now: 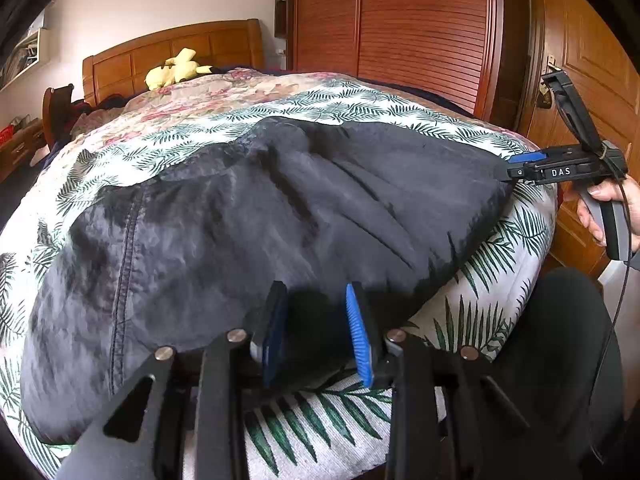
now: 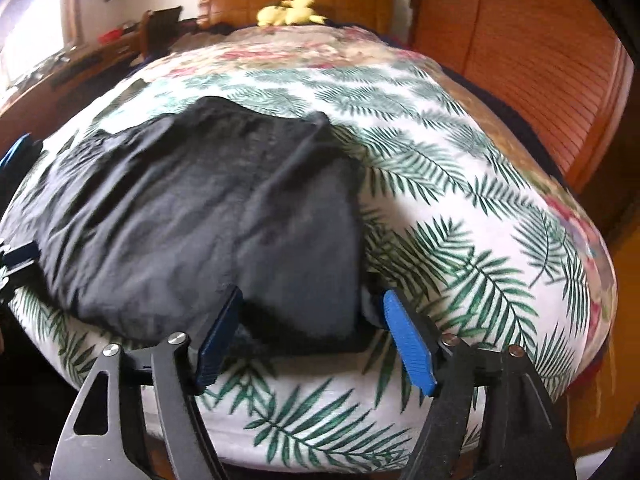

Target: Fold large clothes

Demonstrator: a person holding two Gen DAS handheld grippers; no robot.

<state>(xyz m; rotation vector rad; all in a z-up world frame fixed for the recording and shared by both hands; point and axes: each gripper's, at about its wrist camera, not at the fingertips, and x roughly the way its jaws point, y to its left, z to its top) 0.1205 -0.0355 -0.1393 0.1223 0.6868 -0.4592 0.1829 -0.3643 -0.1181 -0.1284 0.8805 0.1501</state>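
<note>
Dark, crinkled garment (image 1: pixel 256 216) — loosely folded — lies on leaf-printed quilt (image 1: pixel 280 420).

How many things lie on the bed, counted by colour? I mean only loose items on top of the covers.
Dark grey, crumpled fabric garment: 1
Yellow plush toy near the wooden headboard: 1
Total: 2

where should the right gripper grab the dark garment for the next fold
Probably the near right corner of the dark garment, coming in from the foot of the bed. That edge lies loose between the right gripper, whose open jaws already straddle it.
</note>
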